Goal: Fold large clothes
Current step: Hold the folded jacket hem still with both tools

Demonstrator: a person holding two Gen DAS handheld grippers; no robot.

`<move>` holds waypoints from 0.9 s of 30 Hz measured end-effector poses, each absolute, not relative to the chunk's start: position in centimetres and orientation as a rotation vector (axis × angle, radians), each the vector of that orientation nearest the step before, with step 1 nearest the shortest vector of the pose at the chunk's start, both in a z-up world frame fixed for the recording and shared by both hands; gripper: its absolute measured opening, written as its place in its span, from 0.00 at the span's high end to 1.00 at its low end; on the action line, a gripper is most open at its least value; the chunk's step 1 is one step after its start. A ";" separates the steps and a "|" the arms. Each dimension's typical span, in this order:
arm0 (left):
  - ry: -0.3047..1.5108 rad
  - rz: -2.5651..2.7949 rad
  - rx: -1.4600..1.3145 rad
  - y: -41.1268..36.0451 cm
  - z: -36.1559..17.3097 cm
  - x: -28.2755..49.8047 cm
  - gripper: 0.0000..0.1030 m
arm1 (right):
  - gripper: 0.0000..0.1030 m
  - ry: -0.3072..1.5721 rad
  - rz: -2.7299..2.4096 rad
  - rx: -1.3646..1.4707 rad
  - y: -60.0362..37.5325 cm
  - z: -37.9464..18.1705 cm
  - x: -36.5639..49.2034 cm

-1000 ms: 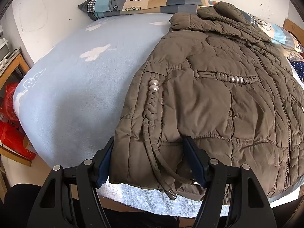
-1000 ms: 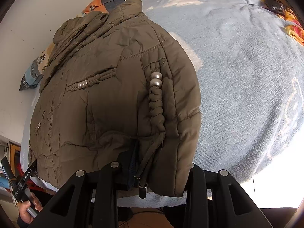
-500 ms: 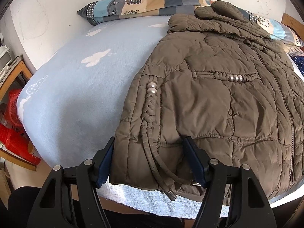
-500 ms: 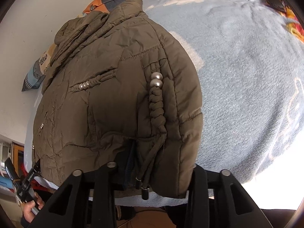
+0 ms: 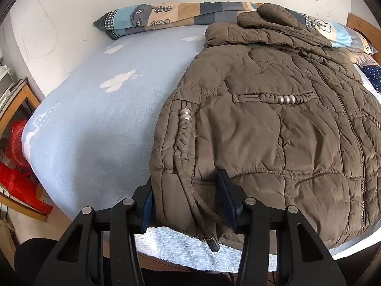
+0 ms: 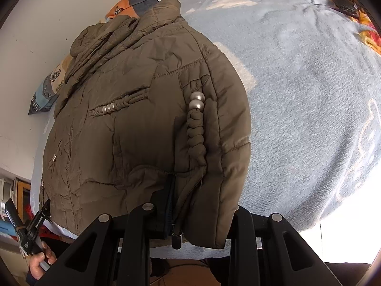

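Left wrist view: brown puffer jacket [image 5: 273,128] lies flat on the light blue blanket [image 5: 95,124] with its collar toward the patchwork pillow [image 5: 166,16]; the left gripper [image 5: 188,197], angled down, has just been closing and pinches the jacket's bottom hem corner with the braided drawcord [image 5: 183,143] between its pads. Right wrist view: the right gripper [image 6: 202,205], also tilted down, jaws narrowing, clamps the opposite hem corner beside a beaded cord [image 6: 196,128], and a hand [image 6: 39,261] at lower left holds the other gripper's handle.
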State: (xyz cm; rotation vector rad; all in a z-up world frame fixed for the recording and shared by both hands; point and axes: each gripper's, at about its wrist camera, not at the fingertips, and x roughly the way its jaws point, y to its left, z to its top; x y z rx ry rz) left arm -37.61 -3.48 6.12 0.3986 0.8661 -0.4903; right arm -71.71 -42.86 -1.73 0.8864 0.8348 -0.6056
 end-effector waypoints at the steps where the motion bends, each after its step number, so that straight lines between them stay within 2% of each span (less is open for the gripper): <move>1: 0.865 -0.490 0.400 -3.5 6.1 -37.7 0.55 | 0.73 0.835 -0.605 0.888 -42.9 -1.7 -71.7; 12: 0.846 -0.487 0.422 -3.8 6.2 -38.1 0.58 | 0.67 0.846 -0.608 0.899 -43.0 -1.9 -71.5; 22: 0.837 -0.493 0.423 -3.6 6.3 -38.4 0.61 | 0.75 0.855 -0.625 0.812 -42.3 -1.2 -71.1; 27: 0.836 -0.494 0.422 -3.6 6.3 -38.5 0.61 | 0.79 0.875 -0.662 0.681 -41.0 -0.4 -70.3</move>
